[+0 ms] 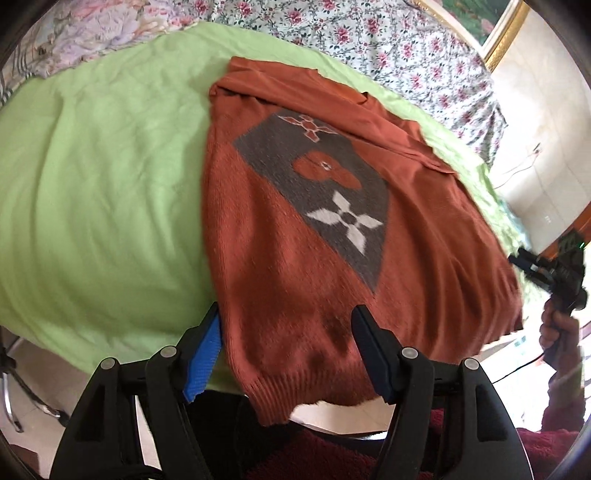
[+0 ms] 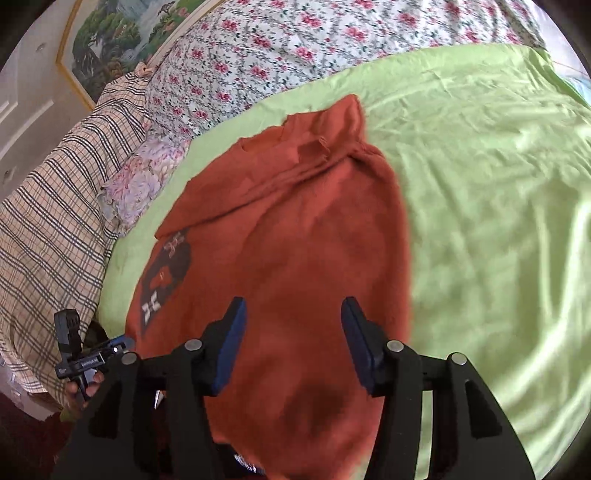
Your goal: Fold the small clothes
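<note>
A rust-orange knitted sweater (image 1: 295,266) with a grey patch of flower shapes (image 1: 325,192) lies on a light green sheet (image 1: 92,184). Its sleeves are folded in across the top. My left gripper (image 1: 288,325) is open over the sweater's ribbed hem, which hangs over the bed's near edge. My right gripper (image 2: 293,317) is open just above the sweater (image 2: 295,240) near its lower part. Neither holds cloth. The right gripper also shows at the right edge of the left wrist view (image 1: 546,269), and the left one at the lower left of the right wrist view (image 2: 85,358).
A floral quilt (image 2: 277,48) lies beyond the green sheet (image 2: 498,203). A plaid cloth (image 2: 48,229) and a floral pillow (image 2: 144,173) sit to the left. A framed painting (image 2: 122,33) leans at the back. Tiled floor (image 1: 532,177) lies off the bed's edge.
</note>
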`<move>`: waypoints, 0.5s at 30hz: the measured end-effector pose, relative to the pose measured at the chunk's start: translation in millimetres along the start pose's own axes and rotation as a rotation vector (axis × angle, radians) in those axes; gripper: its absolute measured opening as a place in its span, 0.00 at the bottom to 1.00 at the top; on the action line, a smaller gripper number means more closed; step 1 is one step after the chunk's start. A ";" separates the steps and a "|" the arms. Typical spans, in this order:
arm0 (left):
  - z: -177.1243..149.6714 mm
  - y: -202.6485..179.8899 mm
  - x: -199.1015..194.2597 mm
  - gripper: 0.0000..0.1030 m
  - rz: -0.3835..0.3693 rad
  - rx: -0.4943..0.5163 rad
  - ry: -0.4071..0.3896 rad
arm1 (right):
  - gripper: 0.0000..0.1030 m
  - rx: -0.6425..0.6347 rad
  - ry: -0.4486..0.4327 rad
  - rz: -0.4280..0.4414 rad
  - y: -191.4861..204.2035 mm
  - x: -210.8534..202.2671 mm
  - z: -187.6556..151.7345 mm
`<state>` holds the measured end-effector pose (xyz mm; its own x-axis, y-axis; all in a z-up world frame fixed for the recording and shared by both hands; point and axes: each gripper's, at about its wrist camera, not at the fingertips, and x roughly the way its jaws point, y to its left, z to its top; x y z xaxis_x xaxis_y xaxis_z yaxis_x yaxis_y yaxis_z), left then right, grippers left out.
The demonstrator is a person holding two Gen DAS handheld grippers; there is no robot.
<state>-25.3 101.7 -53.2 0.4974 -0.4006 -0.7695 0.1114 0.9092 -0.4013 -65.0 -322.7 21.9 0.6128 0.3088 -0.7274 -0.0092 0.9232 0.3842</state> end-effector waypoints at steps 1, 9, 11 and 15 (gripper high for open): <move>-0.6 1.8 -0.9 0.64 -0.017 -0.010 0.001 | 0.53 0.005 0.006 -0.004 -5.2 -4.0 -3.5; 2.9 14.8 -4.5 0.47 -0.092 -0.038 0.017 | 0.53 -0.004 0.102 0.081 -30.9 -20.4 -33.3; 3.6 12.4 -5.1 0.46 -0.093 -0.021 0.021 | 0.53 -0.001 0.115 0.140 -32.1 -17.4 -37.3; 3.1 7.8 -5.0 0.44 -0.108 0.003 0.025 | 0.46 0.012 0.116 0.227 -32.5 -11.3 -39.1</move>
<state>-24.2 111.2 -50.9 0.4608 -0.4987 -0.7341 0.1659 0.8610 -0.4808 -102.5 -347.2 -4.7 0.5016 0.5329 -0.6815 -0.1268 0.8245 0.5515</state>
